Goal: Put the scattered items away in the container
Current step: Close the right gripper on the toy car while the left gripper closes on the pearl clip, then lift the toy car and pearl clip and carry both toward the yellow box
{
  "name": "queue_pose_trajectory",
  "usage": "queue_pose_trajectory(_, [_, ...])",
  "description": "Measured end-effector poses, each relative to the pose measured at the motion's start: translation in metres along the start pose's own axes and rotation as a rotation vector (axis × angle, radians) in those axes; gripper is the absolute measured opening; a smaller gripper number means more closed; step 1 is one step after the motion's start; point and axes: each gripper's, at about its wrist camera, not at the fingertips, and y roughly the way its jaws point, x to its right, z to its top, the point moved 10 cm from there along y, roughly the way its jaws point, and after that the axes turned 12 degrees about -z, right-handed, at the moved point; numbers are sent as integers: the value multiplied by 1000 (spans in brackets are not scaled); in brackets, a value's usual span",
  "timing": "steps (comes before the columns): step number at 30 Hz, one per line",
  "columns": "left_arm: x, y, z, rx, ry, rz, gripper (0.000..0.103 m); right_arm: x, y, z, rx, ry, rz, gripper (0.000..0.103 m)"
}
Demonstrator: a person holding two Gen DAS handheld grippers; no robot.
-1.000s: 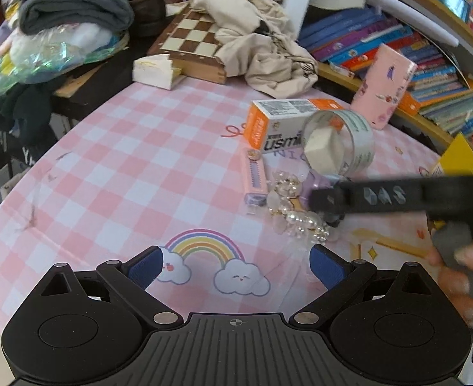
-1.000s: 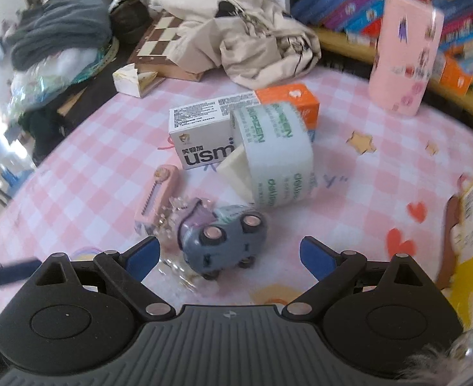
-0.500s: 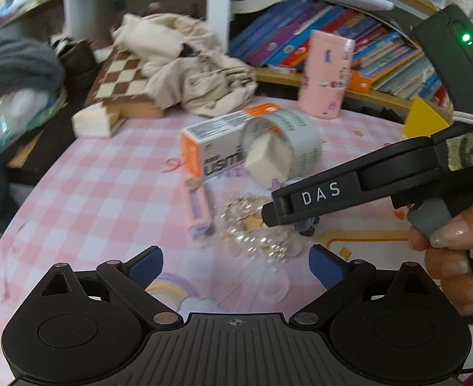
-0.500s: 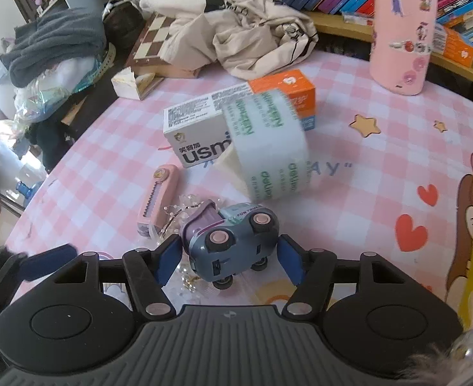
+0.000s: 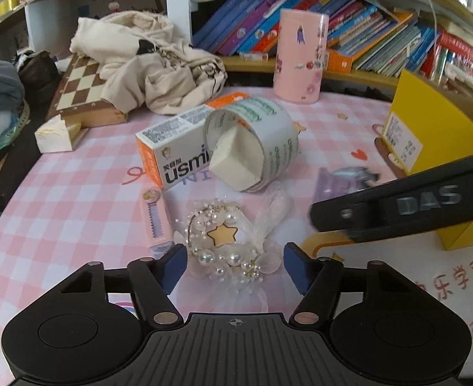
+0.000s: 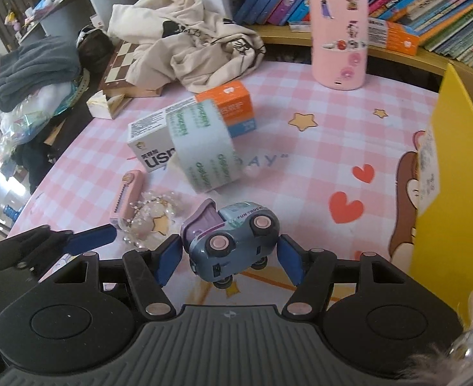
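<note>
My right gripper (image 6: 230,255) is shut on a grey-blue toy truck (image 6: 231,239) and holds it lifted above the pink checked table; the truck shows blurred in the left wrist view (image 5: 345,178). My left gripper (image 5: 234,260) is open, its fingers on either side of a pearl bead hair ornament with a gold star (image 5: 225,236), also in the right wrist view (image 6: 151,220). A pink comb (image 5: 156,222), an orange-white carton (image 5: 178,149) and a tape roll (image 5: 255,143) lie beyond. The yellow container (image 6: 451,173) stands at the right.
A pink cylinder (image 5: 300,56) stands at the back by the bookshelf (image 5: 381,38). A beige cloth (image 5: 149,64) and a chessboard (image 5: 82,91) lie at the back left. The table edge (image 5: 11,193) drops off at the left.
My right gripper closed on the toy truck and lifted it toward the right. My left gripper moved forward around the pearl ornament and stays open.
</note>
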Motion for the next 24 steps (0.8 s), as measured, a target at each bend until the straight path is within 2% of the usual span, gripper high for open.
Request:
queue_pose_trajectory(4, [-4,9,0,-14,-23,16,65,6,-6,-2,8,1,-8,63])
queue_pose_trajectory(10, [-8,18,-1,-32,-56,38,71,16,-10,-9,-3,20,-15,63])
queue_pose_trajectory(15, [-7,22,1,-18,-33,58,74,17,-12,-13,-10,19,-12,63])
queue_pose_trajectory(16, [-7,22,1,-13,-31,52,71,17,-13,-14,-10,16,-12,63])
queue_pose_trajectory(17, [-7,21,2,-6,-31,47,60,17,-14,-15,-9,14,-11,63])
queue_pose_trajectory(22, [-6,14,4,13,-63,10,48,19,-18,-17,-5,15,-16,63])
queue_pose_trajectory(24, [-4,9,5,17,-70,-6,46,20,-20,-18,-4,18,-18,63])
